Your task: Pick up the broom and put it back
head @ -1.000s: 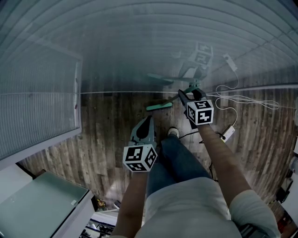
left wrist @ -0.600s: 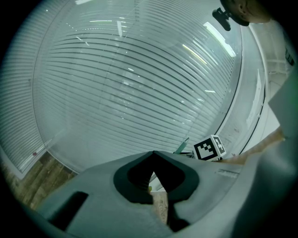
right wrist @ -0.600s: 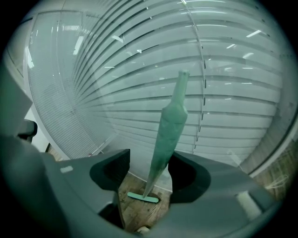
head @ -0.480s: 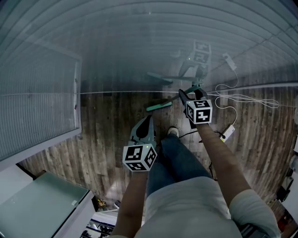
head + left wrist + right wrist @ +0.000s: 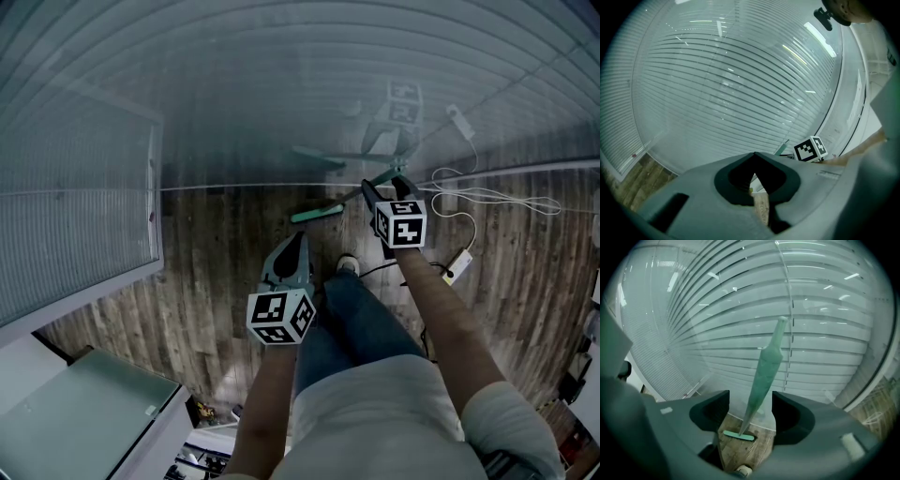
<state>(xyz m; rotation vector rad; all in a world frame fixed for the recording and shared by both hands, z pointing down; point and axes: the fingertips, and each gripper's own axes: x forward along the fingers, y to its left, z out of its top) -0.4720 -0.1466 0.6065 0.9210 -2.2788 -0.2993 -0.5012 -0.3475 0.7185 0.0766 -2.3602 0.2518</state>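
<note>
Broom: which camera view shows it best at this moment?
The right gripper view: the broom fills the centre, whole from head to handle tip. The head view shows it small and dim. The left gripper view shows at most a green sliver of handle.

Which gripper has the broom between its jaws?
The right gripper: its jaws have just been opening, and the broom stands between them, untouched. The left gripper has its jaws together, empty.
</note>
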